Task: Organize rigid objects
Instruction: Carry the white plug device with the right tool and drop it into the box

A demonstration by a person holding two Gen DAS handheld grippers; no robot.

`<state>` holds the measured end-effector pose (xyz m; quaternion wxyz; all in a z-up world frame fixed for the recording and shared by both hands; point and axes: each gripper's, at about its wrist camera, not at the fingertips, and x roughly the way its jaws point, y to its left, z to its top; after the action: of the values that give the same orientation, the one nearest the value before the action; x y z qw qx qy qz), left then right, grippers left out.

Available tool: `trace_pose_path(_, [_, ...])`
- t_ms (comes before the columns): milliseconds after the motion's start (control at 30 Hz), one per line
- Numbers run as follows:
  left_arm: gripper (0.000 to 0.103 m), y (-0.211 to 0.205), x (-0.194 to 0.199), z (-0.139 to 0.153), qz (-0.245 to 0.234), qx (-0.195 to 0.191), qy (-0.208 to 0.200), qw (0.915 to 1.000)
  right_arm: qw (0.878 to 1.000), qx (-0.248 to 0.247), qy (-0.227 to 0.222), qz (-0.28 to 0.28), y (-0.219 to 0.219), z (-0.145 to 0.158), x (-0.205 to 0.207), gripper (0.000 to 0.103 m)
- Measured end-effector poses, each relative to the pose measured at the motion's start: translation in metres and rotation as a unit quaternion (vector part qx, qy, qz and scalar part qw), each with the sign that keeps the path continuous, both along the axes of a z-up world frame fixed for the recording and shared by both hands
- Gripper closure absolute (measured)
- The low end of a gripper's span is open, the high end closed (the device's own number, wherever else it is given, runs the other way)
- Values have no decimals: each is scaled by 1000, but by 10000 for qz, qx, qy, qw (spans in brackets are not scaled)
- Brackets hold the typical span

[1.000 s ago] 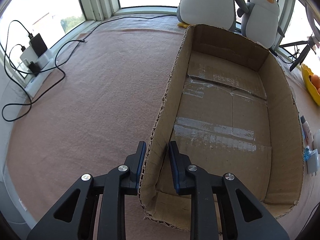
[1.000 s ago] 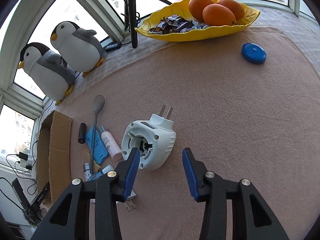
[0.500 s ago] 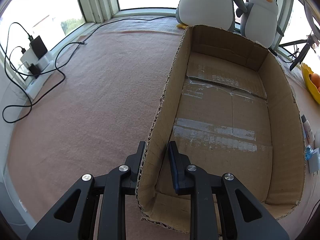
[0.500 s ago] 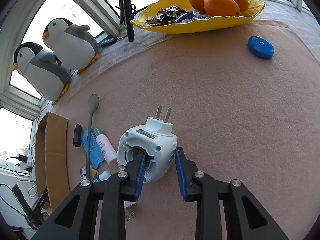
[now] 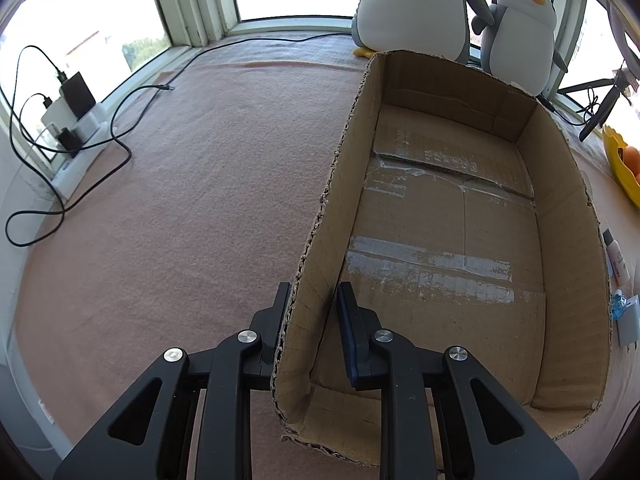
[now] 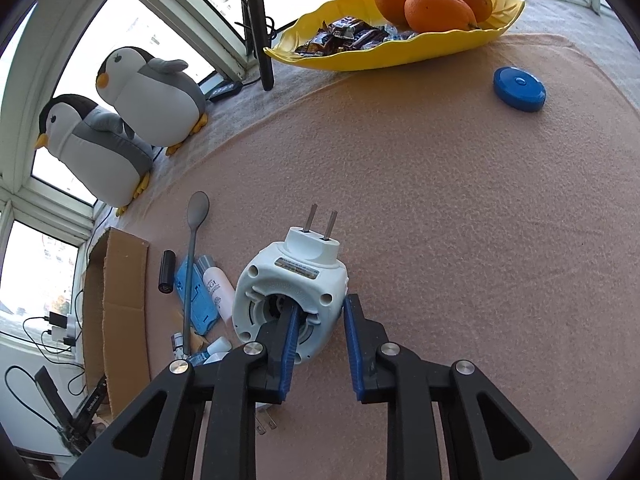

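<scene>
An open cardboard box [image 5: 560, 200] lies on the pink cloth with nothing inside it. My left gripper [image 5: 314, 292] is shut on the box's near left wall, one finger outside and one inside. A white plug-in device [image 6: 296, 276] with two metal prongs lies on the cloth in the right wrist view. My right gripper [image 6: 320, 312] is closing on it. One pad sits in its round hollow, the other presses against its outer side, and its rim is between them. The box's edge [image 6: 120, 280] shows at the left of that view.
Between the device and the box lie a long spoon [image 6: 192, 256], a black cylinder [image 6: 167, 272], a blue packet [image 6: 200, 304] and a white tube [image 6: 218, 292]. A blue round lid [image 6: 519, 89] and a yellow dish [image 6: 400, 56] sit farther off. Plush penguins [image 6: 152, 96] and cables [image 5: 80, 184] border the cloth.
The right jaws have narrowed from wide open beside the device to straddling its rim, and that gripper has moved in over it. The left gripper and the box have hardly moved.
</scene>
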<state>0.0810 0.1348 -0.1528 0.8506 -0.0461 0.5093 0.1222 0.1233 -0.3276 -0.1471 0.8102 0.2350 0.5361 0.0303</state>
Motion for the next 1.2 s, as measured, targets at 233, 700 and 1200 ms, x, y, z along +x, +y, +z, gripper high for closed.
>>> trace_pose_path(233, [82,-1,0,0,0,-1,-2,10000,9994,-96,-278,163,13,19,-3,83])
trace_pose_path(700, [82,0,-1,1,-2,1,-18,10000,9831,56,-963,1556,123,79,-2,83])
trace_pose_path(1200, [82,-2,-1,0,-7,-4,-60,10000,9525,-83,-921,2902,244,62,-15,83])
